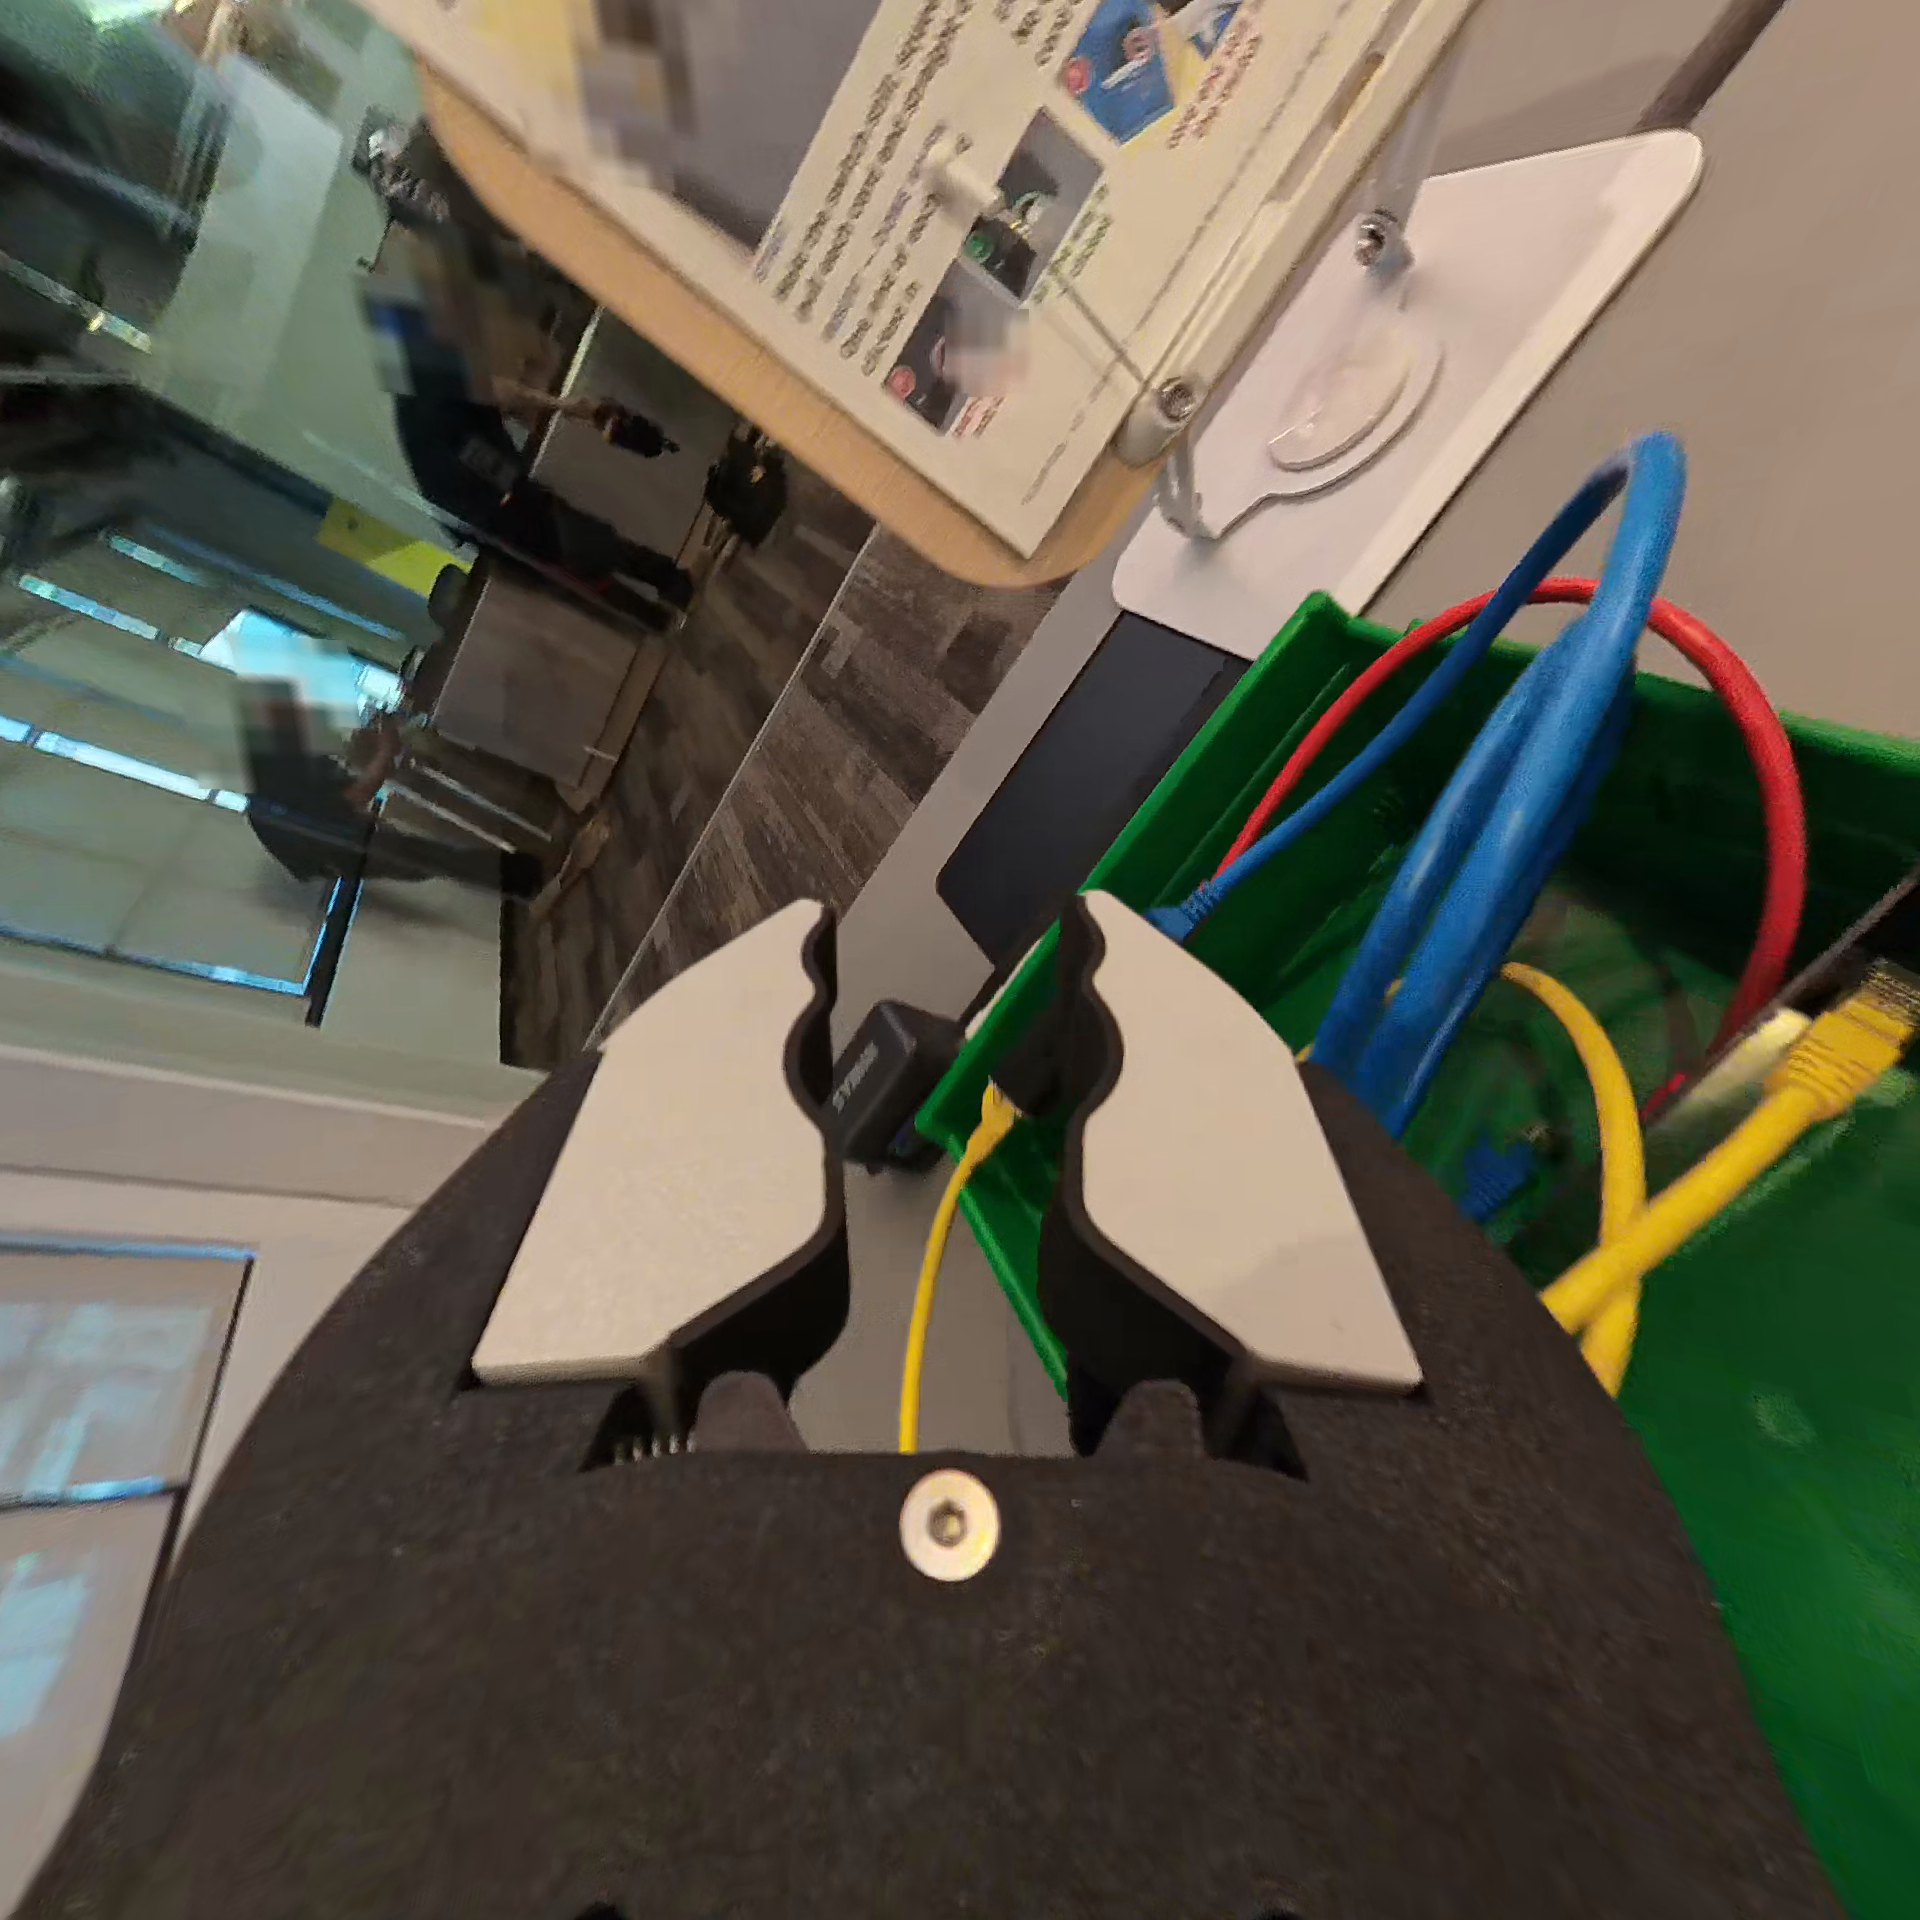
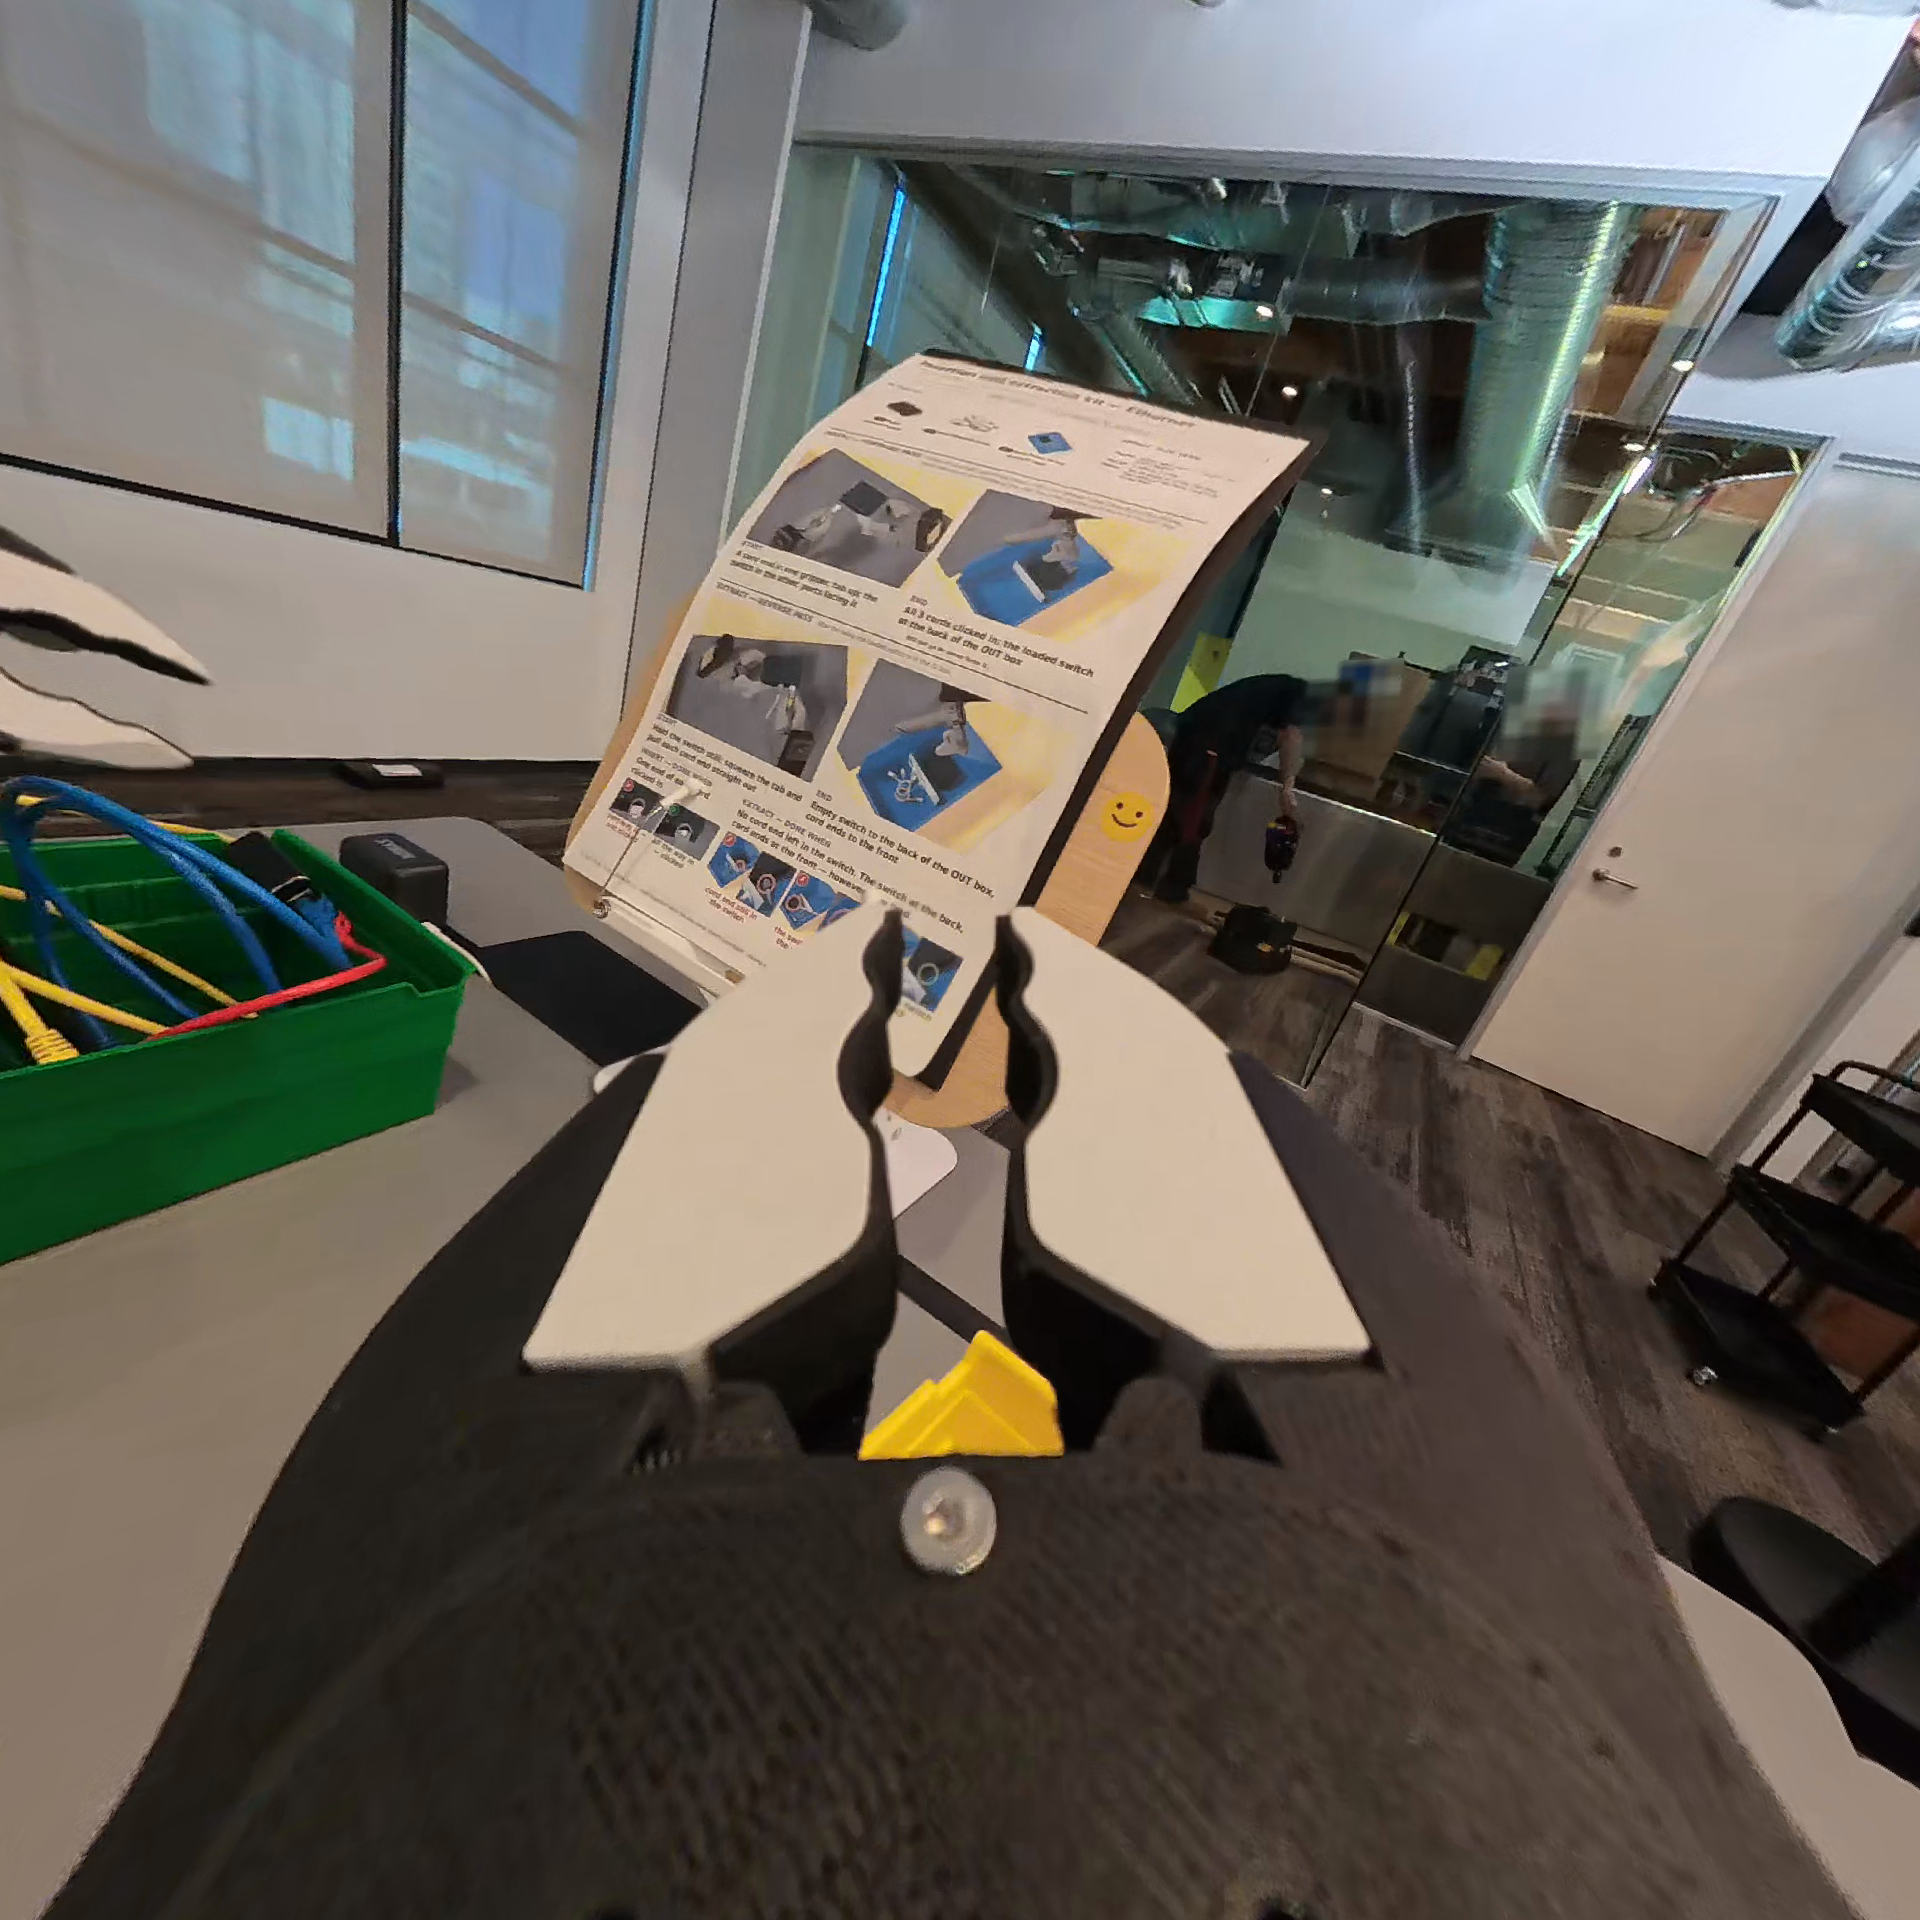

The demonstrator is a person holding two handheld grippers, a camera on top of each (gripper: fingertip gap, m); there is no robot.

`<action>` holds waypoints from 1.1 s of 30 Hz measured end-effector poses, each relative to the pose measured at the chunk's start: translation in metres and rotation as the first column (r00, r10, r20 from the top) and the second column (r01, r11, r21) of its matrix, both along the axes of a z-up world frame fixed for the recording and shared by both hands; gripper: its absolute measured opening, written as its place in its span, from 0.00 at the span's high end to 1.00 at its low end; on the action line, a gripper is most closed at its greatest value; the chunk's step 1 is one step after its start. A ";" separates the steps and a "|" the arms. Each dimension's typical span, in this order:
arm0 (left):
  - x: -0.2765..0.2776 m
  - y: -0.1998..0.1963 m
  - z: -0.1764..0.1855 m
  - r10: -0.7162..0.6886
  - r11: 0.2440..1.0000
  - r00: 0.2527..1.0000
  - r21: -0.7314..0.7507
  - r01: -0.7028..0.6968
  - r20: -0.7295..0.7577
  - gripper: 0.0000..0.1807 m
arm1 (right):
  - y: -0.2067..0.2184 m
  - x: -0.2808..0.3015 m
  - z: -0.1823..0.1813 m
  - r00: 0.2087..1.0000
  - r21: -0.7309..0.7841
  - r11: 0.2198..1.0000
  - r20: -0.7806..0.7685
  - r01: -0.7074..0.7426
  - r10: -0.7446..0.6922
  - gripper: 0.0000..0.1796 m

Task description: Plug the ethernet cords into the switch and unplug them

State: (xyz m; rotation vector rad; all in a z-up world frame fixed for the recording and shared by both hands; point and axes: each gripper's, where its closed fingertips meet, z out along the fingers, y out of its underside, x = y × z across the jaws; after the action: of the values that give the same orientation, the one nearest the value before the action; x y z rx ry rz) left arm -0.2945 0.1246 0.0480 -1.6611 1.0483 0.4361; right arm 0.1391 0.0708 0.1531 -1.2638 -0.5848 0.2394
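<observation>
**Ethernet cords gathered in a green bin, both tools empty**

The ethernet cords lie loosely tangled inside a green bin point(image 1: 1195, 831) that rests on the grey worktop point(image 2: 260, 1351). A blue cord point(image 1: 1507, 810) arches highest above the bin's rim, a red cord point(image 1: 1756, 727) loops behind it, and a yellow cord point(image 1: 1704, 1153) crosses the bin floor, its yellow plug point(image 1: 1860, 1029) meeting a dark edge at the frame's right side; whether that edge is the switch cannot be told. A thin yellow strand point(image 1: 925, 1278) hangs over the bin's near wall onto the worktop.

The left tool point(image 1: 951, 925) hovers at that wall, fingers apart, nothing between them; one finger overlaps the rim. A small black block point(image 1: 883, 1081) stands on the worktop just beside the bin.

The right tool point(image 2: 940, 930) is held well apart from the bin, fingers parted by a narrow gap and empty, pointing toward a printed instruction sheet point(image 2: 935, 665) propped on a wooden stand point(image 2: 1127, 821) near the worktop's far edge. A yellow piece point(image 2: 966, 1403) shows below, between the finger bases. Beyond are a glass partition and a white door point(image 2: 1662, 831).
</observation>
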 end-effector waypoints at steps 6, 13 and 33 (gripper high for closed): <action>-0.005 0.023 -0.042 -0.156 0.959 0.969 -0.263 0.103 -0.190 0.76 | 0.001 -0.005 -0.005 1.000 -0.034 0.999 0.028 -0.008 0.009 0.90; -0.012 0.029 -0.091 -0.295 0.901 0.881 -0.414 0.127 -0.371 0.75 | -0.002 -0.018 0.001 0.998 -0.067 0.996 -0.026 -0.054 0.052 0.87; -0.024 0.054 -0.122 -0.347 0.908 0.760 -0.400 0.125 -0.550 0.86 | 0.004 -0.040 -0.009 0.994 -0.103 0.988 0.001 -0.113 0.113 0.86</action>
State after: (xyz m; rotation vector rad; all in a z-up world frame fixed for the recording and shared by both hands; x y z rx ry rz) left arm -0.3187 0.1784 -0.0740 -1.6836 1.8974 0.6766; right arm 0.0994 0.0744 0.1437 -1.3328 -0.6576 0.3637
